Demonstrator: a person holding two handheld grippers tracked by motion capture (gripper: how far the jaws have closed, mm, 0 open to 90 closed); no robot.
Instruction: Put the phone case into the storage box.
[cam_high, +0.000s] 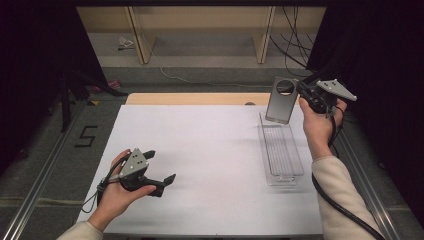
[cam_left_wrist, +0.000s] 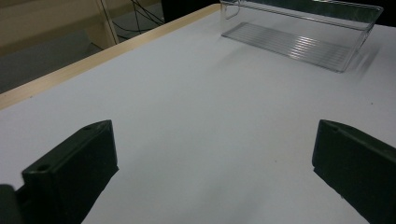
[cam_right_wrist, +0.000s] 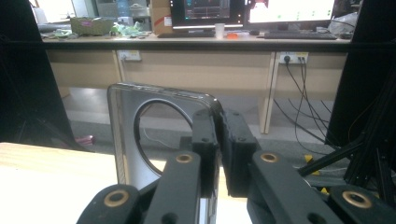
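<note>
From the high view, a white sheet (cam_high: 200, 165) is covering most of the table, with a strip of pale wood (cam_high: 195, 98) showing along its far edge. Grey floor is lying on either side, a black figure five (cam_high: 86, 136) is marked on it at the left, and metal rails (cam_high: 40, 185) are running along both sides. Beyond the table, a light wooden shelf frame (cam_high: 200, 30) is standing with cables (cam_high: 295, 45) trailing near it, and black curtains are closing in the left and right. The right gripper (cam_high: 299, 90) is hanging above the far right corner, gripping a flat grey phone case (cam_high: 280, 102) with a round cut-out near its top; the case is being held upright in the air, just above the far end of a clear plastic tray (cam_high: 281, 150) that is lying on the sheet. The left gripper (cam_high: 161, 167) is resting low at the near left with its jaws spread apart and nothing between them.

In the left gripper view, the two black jaws are standing wide apart over the bare white sheet (cam_left_wrist: 205, 121). The clear tray (cam_left_wrist: 299, 32) is sitting farther off, and the wooden edge (cam_left_wrist: 93, 58) is running diagonally behind.

In the right gripper view, the jaws are clamping tight on the edge of the phone case (cam_right_wrist: 126, 135), which is standing upright. Behind it, a long desk (cam_right_wrist: 196, 60) is carrying monitors (cam_right_wrist: 252, 9) and a keyboard (cam_right_wrist: 299, 34), with cables (cam_right_wrist: 294, 98) dangling from wall sockets below.
</note>
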